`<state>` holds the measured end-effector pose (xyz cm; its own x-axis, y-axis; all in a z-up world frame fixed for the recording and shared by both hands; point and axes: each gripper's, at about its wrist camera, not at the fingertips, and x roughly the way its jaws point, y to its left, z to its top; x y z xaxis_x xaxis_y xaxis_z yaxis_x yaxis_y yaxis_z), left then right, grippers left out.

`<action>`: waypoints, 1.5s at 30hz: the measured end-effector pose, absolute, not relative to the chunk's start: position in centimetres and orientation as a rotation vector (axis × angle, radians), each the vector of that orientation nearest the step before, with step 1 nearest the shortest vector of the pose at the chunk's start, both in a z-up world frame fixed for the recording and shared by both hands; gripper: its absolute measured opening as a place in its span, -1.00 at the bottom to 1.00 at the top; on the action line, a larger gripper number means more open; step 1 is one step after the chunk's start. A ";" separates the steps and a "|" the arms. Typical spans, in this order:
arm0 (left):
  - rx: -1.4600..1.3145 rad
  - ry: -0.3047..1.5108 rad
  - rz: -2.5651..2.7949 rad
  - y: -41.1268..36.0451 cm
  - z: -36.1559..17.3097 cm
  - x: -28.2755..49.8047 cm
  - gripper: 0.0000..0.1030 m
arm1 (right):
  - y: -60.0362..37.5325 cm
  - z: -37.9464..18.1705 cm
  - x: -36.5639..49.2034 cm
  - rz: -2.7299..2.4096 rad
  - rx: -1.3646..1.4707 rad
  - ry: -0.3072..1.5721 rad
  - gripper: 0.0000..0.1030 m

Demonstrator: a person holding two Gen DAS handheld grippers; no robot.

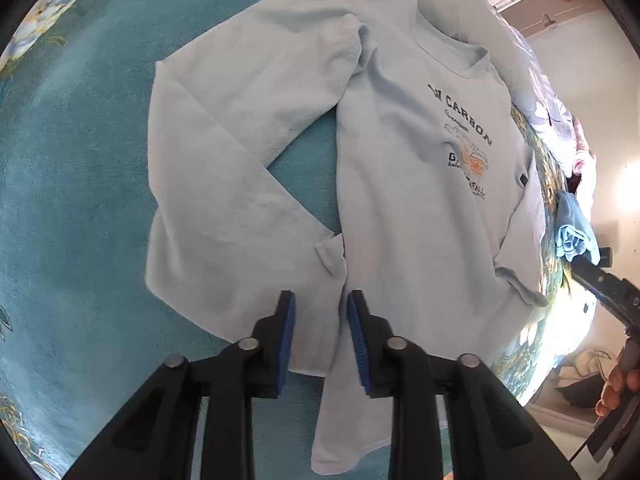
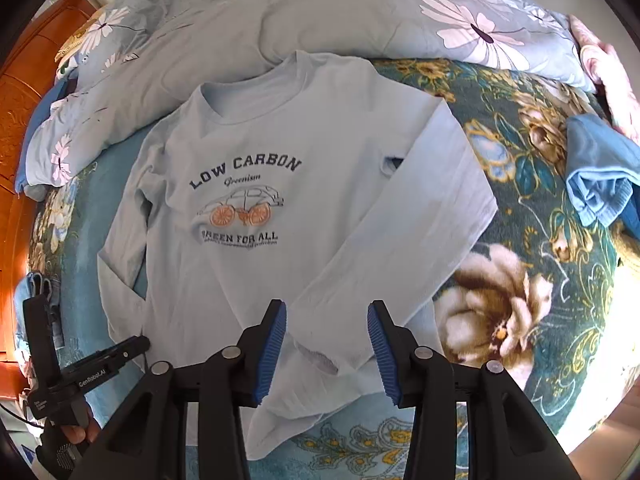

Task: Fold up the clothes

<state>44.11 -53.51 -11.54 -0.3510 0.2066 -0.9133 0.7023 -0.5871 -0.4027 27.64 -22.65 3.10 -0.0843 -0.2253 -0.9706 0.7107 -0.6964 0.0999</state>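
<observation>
A light blue long-sleeved shirt [image 1: 400, 208] printed "LOW CARBON" lies face up on a teal flowered blanket [image 1: 80, 160]. One sleeve [image 1: 208, 152] bends back so its cuff rests by the hem. My left gripper [image 1: 320, 300] points down at that cuff and hem, its blue pads a narrow gap apart over flat cloth. In the right wrist view the shirt [image 2: 240, 280] has its other sleeve [image 2: 420, 208] running down to the hem. My right gripper [image 2: 326, 308] hangs open just above that sleeve's cuff, holding nothing.
A folded darker blue garment [image 2: 600, 176] lies on the blanket [image 2: 520, 208] to the right. A flowered quilt [image 2: 280, 12] is bunched behind the collar, with a wooden headboard [image 2: 24, 100] at the far left. The bed's edge runs past the hem.
</observation>
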 end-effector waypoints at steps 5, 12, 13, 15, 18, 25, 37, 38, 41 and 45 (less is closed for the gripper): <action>1.502 1.279 -2.019 -53.6 -11.4 44.2 -0.71 | -22.2 2.7 28.0 -1.847 1.561 0.528 -0.10; 1.392 1.452 -1.933 -51.8 -9.6 48.5 -0.77 | -21.7 2.8 28.0 -1.849 1.565 0.522 -0.09; 1.375 1.488 -1.929 -51.9 -9.7 48.7 -0.77 | -21.6 2.7 28.0 -1.848 1.567 0.522 -0.09; 1.319 1.593 -1.909 -52.3 -10.1 49.2 -0.79 | -21.5 2.6 28.0 -1.846 1.570 0.523 -0.08; 1.238 1.715 -1.865 -52.7 -10.7 50.1 -0.80 | -21.3 2.5 28.0 -1.841 1.575 0.523 -0.07; 1.173 1.684 -1.808 -52.8 -11.0 49.9 -0.95 | -21.0 2.0 28.0 -1.829 1.586 0.530 -0.06; 1.343 1.458 -1.942 -52.9 -9.5 48.1 -0.93 | -22.3 1.1 28.4 -1.783 1.591 0.549 -0.04; 1.348 1.471 -1.933 -52.8 -9.8 47.8 -0.90 | -22.4 1.0 28.5 -1.777 1.592 0.552 -0.04; 1.359 1.513 -1.908 -52.6 -10.9 47.3 -0.53 | -22.6 0.9 28.7 -1.771 1.589 0.562 -0.03; 1.376 1.483 -1.921 -52.2 -11.4 46.7 -0.40 | -22.9 0.8 28.7 -1.766 1.587 0.573 0.00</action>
